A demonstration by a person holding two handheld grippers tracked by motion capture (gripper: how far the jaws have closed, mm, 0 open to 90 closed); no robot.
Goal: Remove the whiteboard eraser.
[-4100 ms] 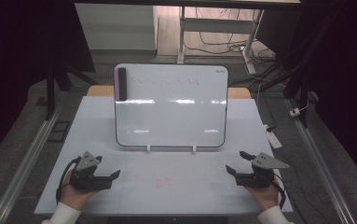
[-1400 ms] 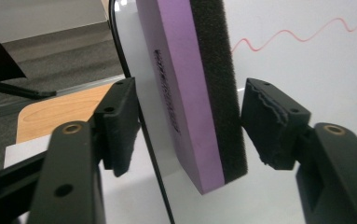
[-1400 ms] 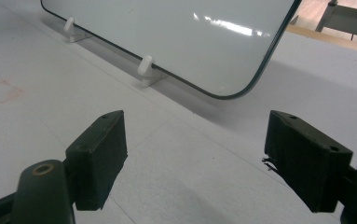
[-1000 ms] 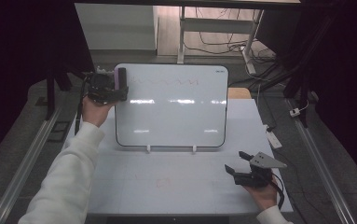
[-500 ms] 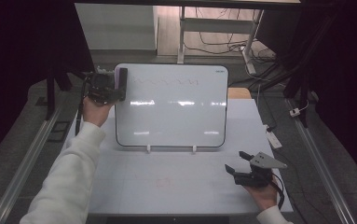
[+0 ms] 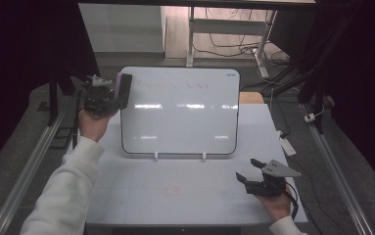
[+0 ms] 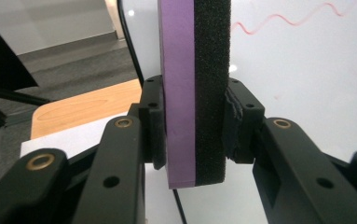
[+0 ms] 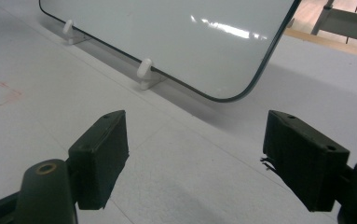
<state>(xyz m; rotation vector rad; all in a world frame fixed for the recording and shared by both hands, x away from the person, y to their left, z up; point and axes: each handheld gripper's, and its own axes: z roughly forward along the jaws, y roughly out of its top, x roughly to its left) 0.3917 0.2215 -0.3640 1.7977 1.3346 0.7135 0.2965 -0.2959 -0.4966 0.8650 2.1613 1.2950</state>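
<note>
A white board point(image 6: 180, 112) stands tilted on two small white feet at the middle of the table, with a red wavy line point(image 6: 173, 86) near its top. My left gripper point(image 6: 110, 98) is shut on a purple and black foam eraser point(image 6: 123, 87) at the board's upper left corner. In the left gripper view the eraser point(image 7: 195, 88) stands upright between the jaws, its black side toward the board point(image 7: 302, 84), just left of the red line point(image 7: 288, 21). My right gripper point(image 6: 249, 177) rests open on the table at the front right, its jaws point(image 8: 204, 158) apart with nothing between them.
The white table top point(image 6: 185, 196) carries a faint red square mark point(image 6: 174, 191) in front of the board. A small white object point(image 6: 288, 145) lies at the table's right edge. A wooden surface point(image 6: 251, 98) shows behind the board.
The left hand has gone from the table's front left up to the board's upper left corner and holds the eraser there. Over the last second it barely moved. The right gripper stayed put.
</note>
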